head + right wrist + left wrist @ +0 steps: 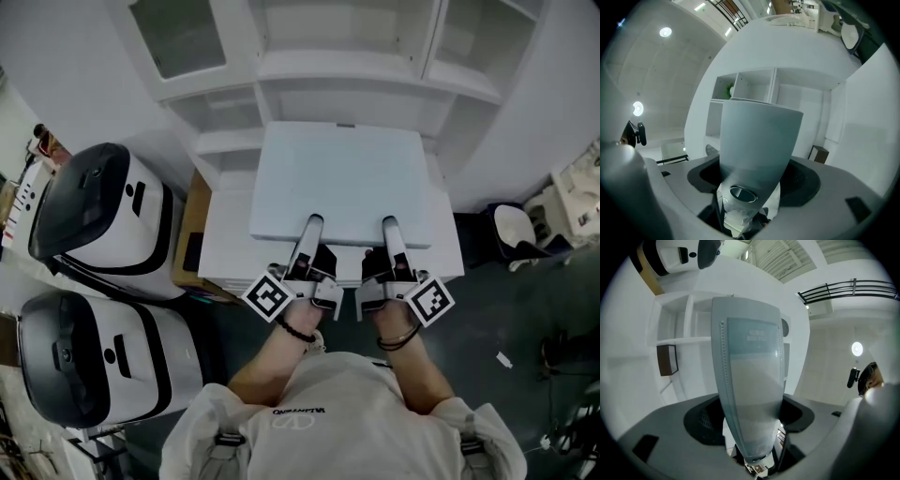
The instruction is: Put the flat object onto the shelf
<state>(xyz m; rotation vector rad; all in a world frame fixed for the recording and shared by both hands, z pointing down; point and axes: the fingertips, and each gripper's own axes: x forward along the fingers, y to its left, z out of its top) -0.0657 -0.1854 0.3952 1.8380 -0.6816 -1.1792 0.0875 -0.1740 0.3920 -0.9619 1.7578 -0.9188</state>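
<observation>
Between both pairs of jaws I have the near edge of the flat white panel. The left gripper and the right gripper sit side by side. Each has its upper jaw lying on the panel's top face, and in each gripper view the panel fills the gap, so both pairs are pinching it, held wide by its thickness.

Ahead of the jaws the panel runs out level toward the white shelf unit, with its far edge close below the open compartments. Beneath the jaws lies a wider white surface; I can't tell whether the panel rests on it or hangs just above.

Left of the left jaws stand a white-and-black machine and a second machine, with a brown cardboard box beside the white surface. Right of the right jaws, well apart, a dark bin stands on the floor.
</observation>
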